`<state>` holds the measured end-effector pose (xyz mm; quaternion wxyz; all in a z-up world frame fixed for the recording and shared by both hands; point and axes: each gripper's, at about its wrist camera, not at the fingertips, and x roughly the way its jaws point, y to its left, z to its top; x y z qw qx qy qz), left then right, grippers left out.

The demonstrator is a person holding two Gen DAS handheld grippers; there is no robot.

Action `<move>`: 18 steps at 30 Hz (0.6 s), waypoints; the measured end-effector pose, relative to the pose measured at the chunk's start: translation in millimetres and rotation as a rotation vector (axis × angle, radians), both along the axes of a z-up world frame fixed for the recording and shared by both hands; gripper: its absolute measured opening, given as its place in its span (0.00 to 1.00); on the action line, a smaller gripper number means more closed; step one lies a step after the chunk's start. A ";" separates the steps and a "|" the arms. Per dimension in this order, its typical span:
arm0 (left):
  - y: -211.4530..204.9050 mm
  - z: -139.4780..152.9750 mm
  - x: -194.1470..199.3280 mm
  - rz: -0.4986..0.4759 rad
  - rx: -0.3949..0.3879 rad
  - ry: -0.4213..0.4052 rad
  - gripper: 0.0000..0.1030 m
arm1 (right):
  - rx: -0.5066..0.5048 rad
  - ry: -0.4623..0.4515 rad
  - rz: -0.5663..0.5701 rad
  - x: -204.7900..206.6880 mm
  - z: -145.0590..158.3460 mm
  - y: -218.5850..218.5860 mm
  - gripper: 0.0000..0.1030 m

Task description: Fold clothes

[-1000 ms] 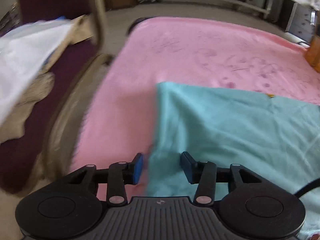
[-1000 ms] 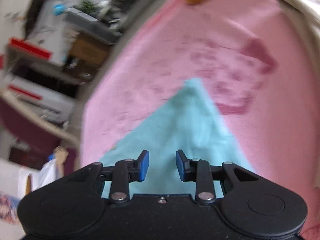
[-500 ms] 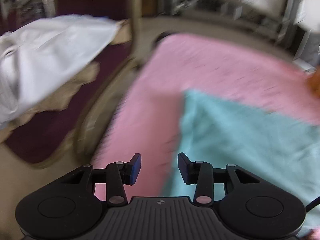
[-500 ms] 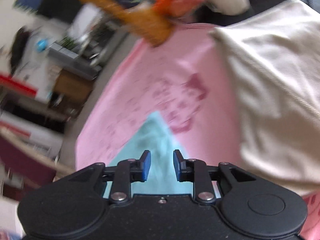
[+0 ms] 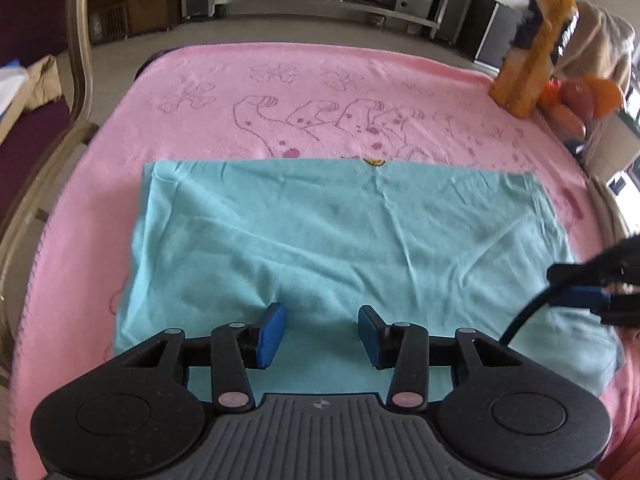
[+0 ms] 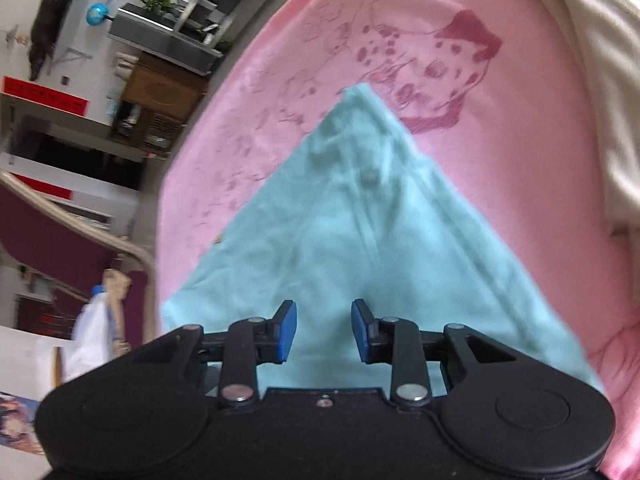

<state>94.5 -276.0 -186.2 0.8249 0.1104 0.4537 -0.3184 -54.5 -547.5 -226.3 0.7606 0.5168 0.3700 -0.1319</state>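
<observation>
Garment: we are looking at a teal cloth (image 5: 336,240) lying as a wrinkled rectangle on the pink blanket (image 5: 304,92), closer to its near edge than its far one, with pink showing on the left, far and right sides.
Fold state: we are seeing straight edges and a small yellow tag (image 5: 372,162) at the far edge; whether it is a garment already doubled or one spread for folding, we are not able to tell.
Left gripper (image 5: 321,334): we are holding it released, its jaws apart with nothing between them, over the near edge of the cloth.
Right gripper (image 6: 324,330): we are keeping it unclenched too, jaws parted and holding nothing, aimed along the cloth toward a far corner.
Doing it well: whichever edge we are pinching, we are judging both grippers should bite matching corners, lift evenly, and lay edge on edge.
Watch: an orange bottle (image 5: 532,48) is standing at the blanket's far right corner.
</observation>
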 end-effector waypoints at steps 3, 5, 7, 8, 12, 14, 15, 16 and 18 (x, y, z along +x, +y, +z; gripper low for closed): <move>11.2 0.6 -4.4 -0.010 0.049 -0.008 0.43 | -0.008 -0.002 0.019 -4.5 -1.6 0.8 0.29; 16.8 0.9 -11.9 -0.037 0.106 -0.024 0.46 | -0.011 0.003 0.043 -9.5 -2.3 2.3 0.29; 30.3 2.6 -18.3 -0.052 0.143 -0.034 0.49 | -0.017 0.021 0.082 -19.1 -1.1 5.9 0.29; 39.1 3.5 -22.6 -0.046 0.153 -0.029 0.49 | -0.026 0.032 0.103 -24.4 0.3 8.2 0.29; 70.5 4.0 -41.1 -0.009 0.189 -0.012 0.50 | -0.072 0.024 0.106 -45.2 9.4 16.5 0.29; 82.7 5.4 -48.8 0.010 0.201 -0.005 0.50 | -0.095 0.020 0.107 -55.5 14.0 20.6 0.30; 87.5 6.6 -51.8 0.017 0.203 -0.002 0.50 | -0.107 0.017 0.107 -60.7 16.2 22.7 0.30; 91.5 8.6 -55.1 0.019 0.204 -0.004 0.52 | -0.118 0.015 0.107 -65.9 18.5 24.8 0.31; 96.6 11.5 -62.8 0.010 0.216 -0.020 0.53 | -0.142 0.010 0.108 -76.3 23.1 28.9 0.42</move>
